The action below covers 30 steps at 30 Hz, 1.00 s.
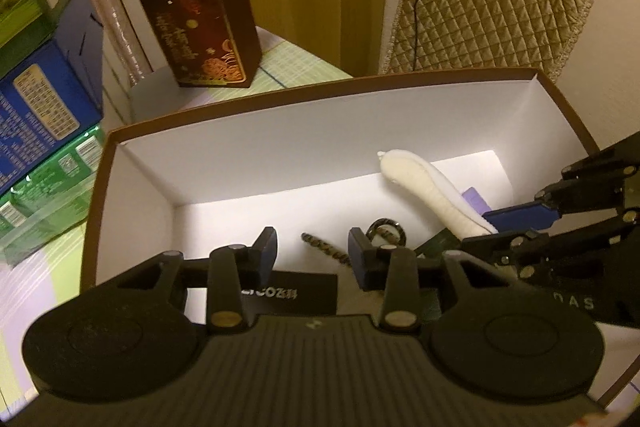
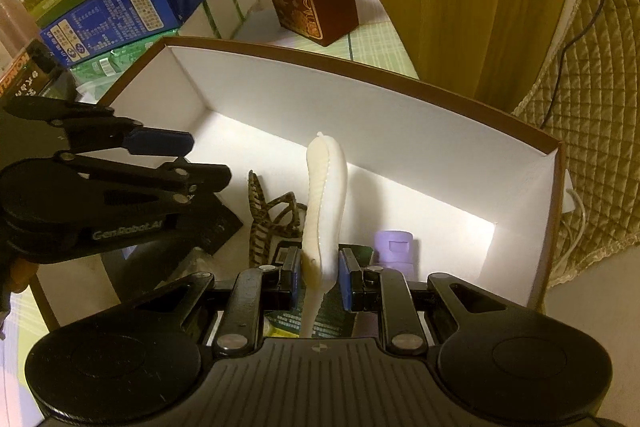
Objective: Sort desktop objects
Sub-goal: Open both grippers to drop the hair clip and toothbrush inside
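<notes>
A white box with a brown rim (image 1: 320, 87) (image 2: 320, 57) lies open below both grippers. My right gripper (image 2: 320, 267) is shut on a long white padded piece (image 2: 324, 195), which stands up out of its fingers over the box's right half. In the left wrist view the same pad (image 1: 424, 187) slants out of the right gripper (image 1: 496, 229). My left gripper (image 1: 313, 255) (image 2: 192, 161) hangs over the box's left half, open, with nothing between its pads. Under it lie a black card (image 1: 296, 293) and a patterned hair clip (image 2: 272, 211).
Also in the box are a purple item (image 2: 394, 247), a green packet (image 2: 320, 319) and a dark ring (image 1: 387, 231). A dark red gift bag (image 1: 200, 27) stands behind the box. Stacked cartons (image 1: 36, 99) line the left, and a quilted cushion (image 1: 480, 7) sits at the right.
</notes>
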Available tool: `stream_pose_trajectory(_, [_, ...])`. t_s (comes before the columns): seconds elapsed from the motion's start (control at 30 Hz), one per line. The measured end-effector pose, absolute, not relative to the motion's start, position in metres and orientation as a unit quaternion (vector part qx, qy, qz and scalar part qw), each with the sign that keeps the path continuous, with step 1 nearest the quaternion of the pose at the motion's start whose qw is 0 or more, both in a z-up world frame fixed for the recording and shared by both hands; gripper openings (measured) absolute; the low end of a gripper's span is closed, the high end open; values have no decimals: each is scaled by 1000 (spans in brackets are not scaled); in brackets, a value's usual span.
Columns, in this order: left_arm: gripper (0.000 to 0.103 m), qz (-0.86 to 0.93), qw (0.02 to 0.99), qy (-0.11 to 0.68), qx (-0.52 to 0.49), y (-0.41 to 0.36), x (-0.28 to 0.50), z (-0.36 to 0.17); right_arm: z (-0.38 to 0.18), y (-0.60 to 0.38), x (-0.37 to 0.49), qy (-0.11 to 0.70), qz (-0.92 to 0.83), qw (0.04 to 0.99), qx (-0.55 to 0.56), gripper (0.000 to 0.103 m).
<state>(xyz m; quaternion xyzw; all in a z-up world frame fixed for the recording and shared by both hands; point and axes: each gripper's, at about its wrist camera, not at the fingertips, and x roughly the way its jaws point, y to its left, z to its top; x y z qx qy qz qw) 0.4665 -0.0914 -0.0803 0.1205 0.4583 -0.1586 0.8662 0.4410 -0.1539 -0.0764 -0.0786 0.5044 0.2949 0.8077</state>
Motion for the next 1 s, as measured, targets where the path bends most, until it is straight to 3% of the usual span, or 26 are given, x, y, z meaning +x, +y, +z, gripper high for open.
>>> stream_pose_trajectory(0.13, [40,-151,867,461,118,-86,465,-80,-78,-149,444,504,288,811,-77,17])
stream_pose_trajectory(0.27, [58,-140,870,460,110,-80,463,-77,-76,-147,445,490,274,824,-82,19])
stream_pose_trajectory(0.3, [60,-138,872,458,107,-78,461,-75,-75,-146,444,486,272,826,-86,28])
stream_pose_trajectory(0.33, [61,-136,873,456,106,-77,460,-73,-73,-147,442,481,273,828,-88,43])
stream_pose_trajectory(0.4, [69,-131,876,453,101,-74,456,-69,-67,-151,436,466,275,836,-87,60])
stream_pose_trajectory(0.53, [79,-121,879,450,99,-71,446,-62,-58,-158,423,452,277,844,-84,77])
stream_pose_trajectory(0.83, [92,-85,886,446,93,-63,420,-45,-41,-168,391,429,276,857,-78,100])
stream_pose_trajectory(1.0, [95,-71,892,439,87,-57,400,-32,-34,-172,372,425,271,861,-69,101])
